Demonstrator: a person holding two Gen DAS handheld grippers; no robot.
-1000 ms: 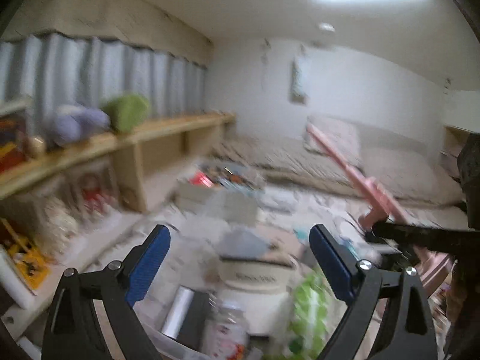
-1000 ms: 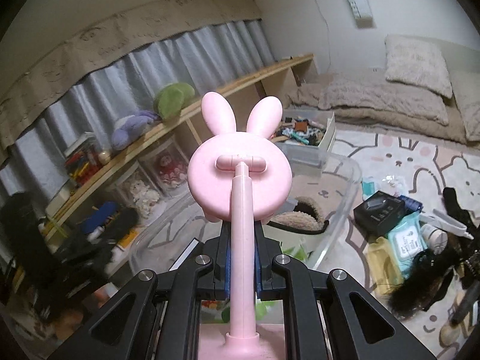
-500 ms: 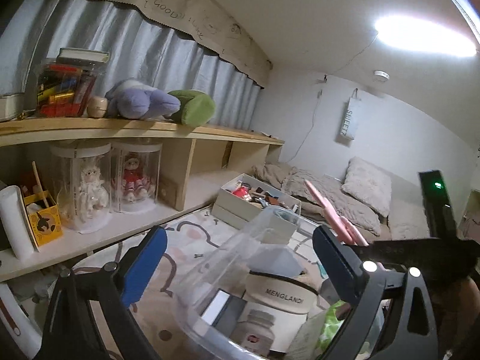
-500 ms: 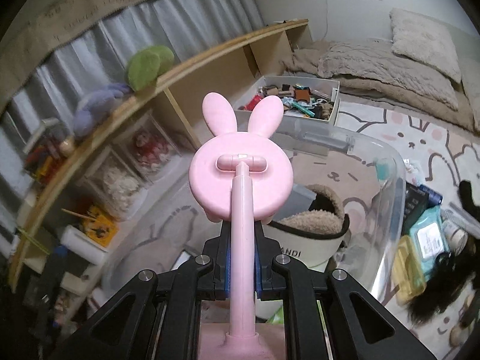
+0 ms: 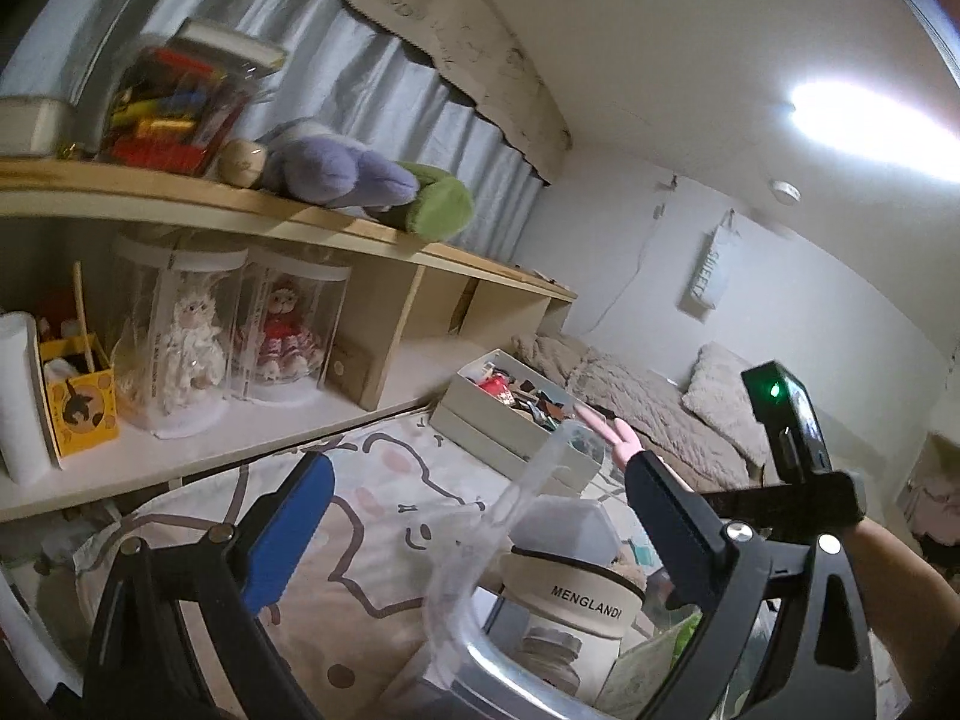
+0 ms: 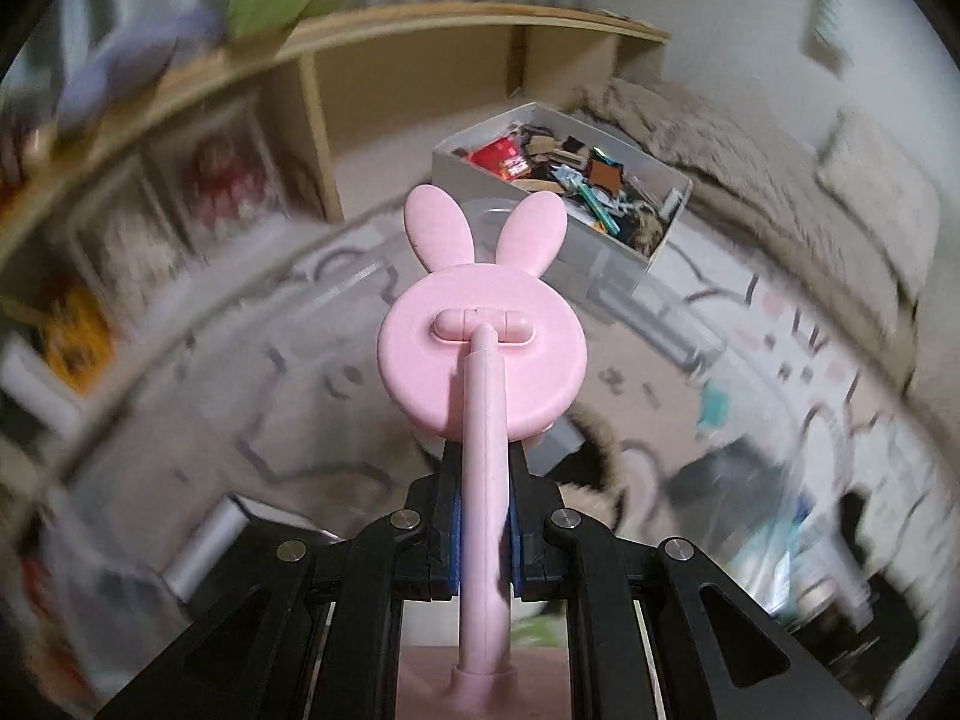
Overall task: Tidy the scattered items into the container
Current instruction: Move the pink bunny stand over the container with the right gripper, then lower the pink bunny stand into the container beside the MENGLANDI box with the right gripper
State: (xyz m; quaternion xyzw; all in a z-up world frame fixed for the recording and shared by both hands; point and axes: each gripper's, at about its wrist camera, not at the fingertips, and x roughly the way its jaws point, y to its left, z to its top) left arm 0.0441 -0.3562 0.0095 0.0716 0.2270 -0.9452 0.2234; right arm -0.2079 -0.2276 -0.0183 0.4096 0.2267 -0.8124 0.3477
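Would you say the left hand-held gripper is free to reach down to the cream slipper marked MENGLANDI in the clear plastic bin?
Probably yes. The left hand-held gripper is open and empty, and the cream slipper lies just ahead. The clear plastic bin rim crosses between its fingers, so it would need to clear that first.

In your right wrist view the whole room is smeared by motion: the clear container (image 6: 774, 414) shows only as streaked curves, and the things inside it cannot be told apart. The pink bunny stand (image 6: 483, 354) hides what lies straight ahead, and its base runs off the bottom edge. In your left wrist view only its ear tips (image 5: 621, 435) peek past the fingers (image 5: 672, 516), and the container's rim (image 5: 474, 648) is cut off below.
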